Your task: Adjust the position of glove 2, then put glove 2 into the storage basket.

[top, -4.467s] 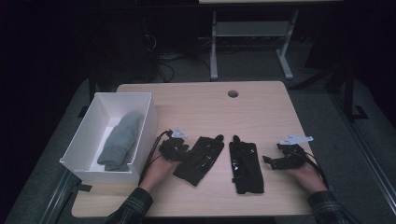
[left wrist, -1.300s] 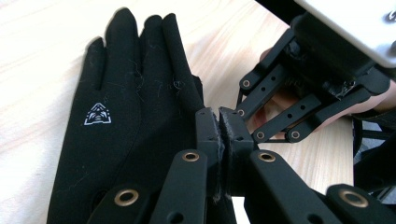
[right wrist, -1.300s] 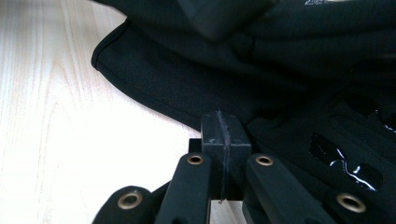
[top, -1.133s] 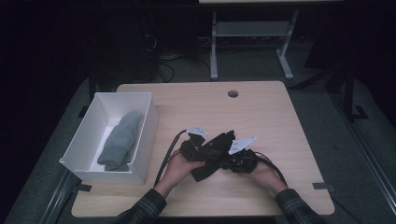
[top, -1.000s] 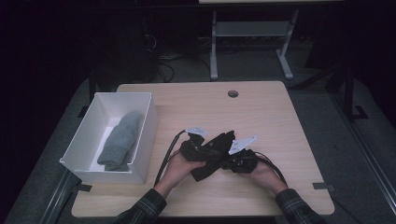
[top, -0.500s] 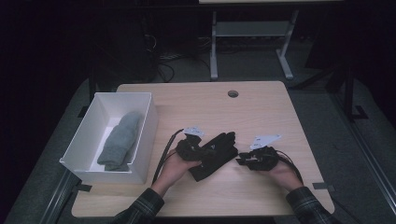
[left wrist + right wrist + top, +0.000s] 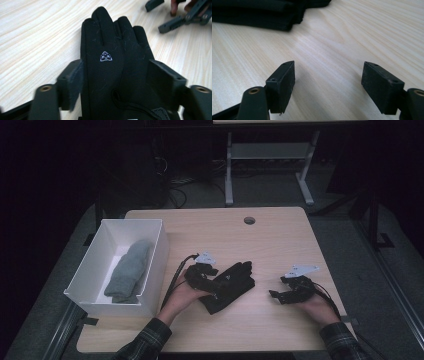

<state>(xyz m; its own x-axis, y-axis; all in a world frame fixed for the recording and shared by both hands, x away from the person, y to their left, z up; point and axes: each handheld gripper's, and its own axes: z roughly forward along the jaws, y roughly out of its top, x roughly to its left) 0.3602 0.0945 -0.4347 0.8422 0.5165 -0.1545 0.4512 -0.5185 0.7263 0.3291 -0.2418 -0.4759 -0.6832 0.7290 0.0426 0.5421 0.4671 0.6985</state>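
Since the frames of a second ago, my right gripper (image 7: 278, 295) has pulled away from the stacked black gloves (image 7: 228, 285) toward the table's right side, and both sets of jaws have just been opening. Now the right jaws stand spread with nothing but bare table (image 7: 342, 50) between them; the gloves' edge lies ahead and off to the left in the right gripper view. My left gripper (image 7: 116, 82) straddles the pile: its jaws stand apart on either side of the top glove, and I judge the pads no longer press it. The gloves lie near the table's middle front, long axis running from the left hand (image 7: 180, 295) up and to the right, fingers pointing away from it. The left is plainly nearer; the white box (image 7: 150, 270) holding the grey gloves (image 7: 128, 270) sits just left of that hand.
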